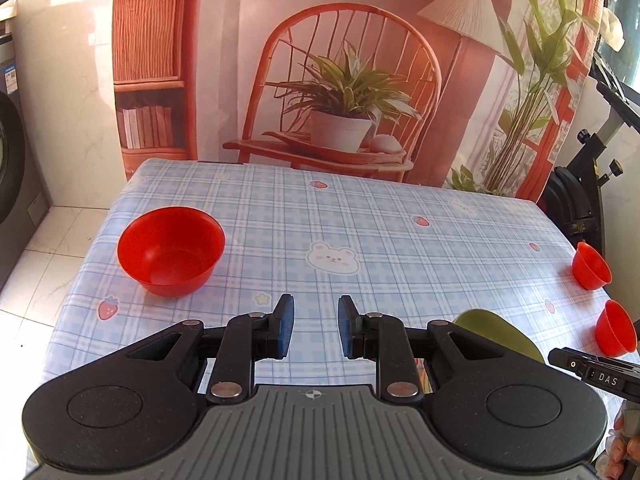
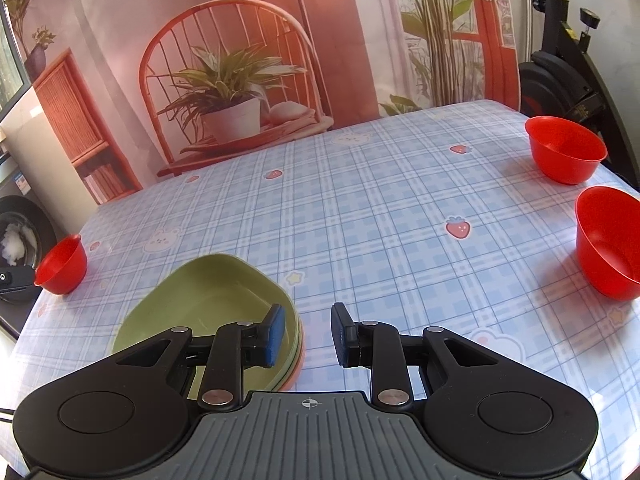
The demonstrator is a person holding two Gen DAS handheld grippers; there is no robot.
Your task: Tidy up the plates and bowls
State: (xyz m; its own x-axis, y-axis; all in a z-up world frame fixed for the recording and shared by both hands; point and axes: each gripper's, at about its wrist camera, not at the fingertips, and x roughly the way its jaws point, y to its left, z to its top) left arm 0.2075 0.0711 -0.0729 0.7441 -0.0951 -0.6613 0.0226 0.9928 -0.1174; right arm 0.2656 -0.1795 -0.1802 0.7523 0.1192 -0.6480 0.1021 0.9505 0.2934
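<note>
Plaid tablecloth (image 1: 400, 240) ahead; both our grippers gape empty, so we approach the red bowl (image 1: 171, 251) left of the left gripper (image 1: 316, 326) rim-first.

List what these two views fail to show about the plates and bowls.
- Plate stack, right wrist view: near part hidden behind the right hand-held gripper; plate count unclear.
- Same stack, left wrist view: mostly hidden by the left hand-held gripper.
- Near red bowl, right wrist view: cut by the frame edge.

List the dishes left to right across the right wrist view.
small red bowl → green plate stack → far red bowl → near red bowl
</note>
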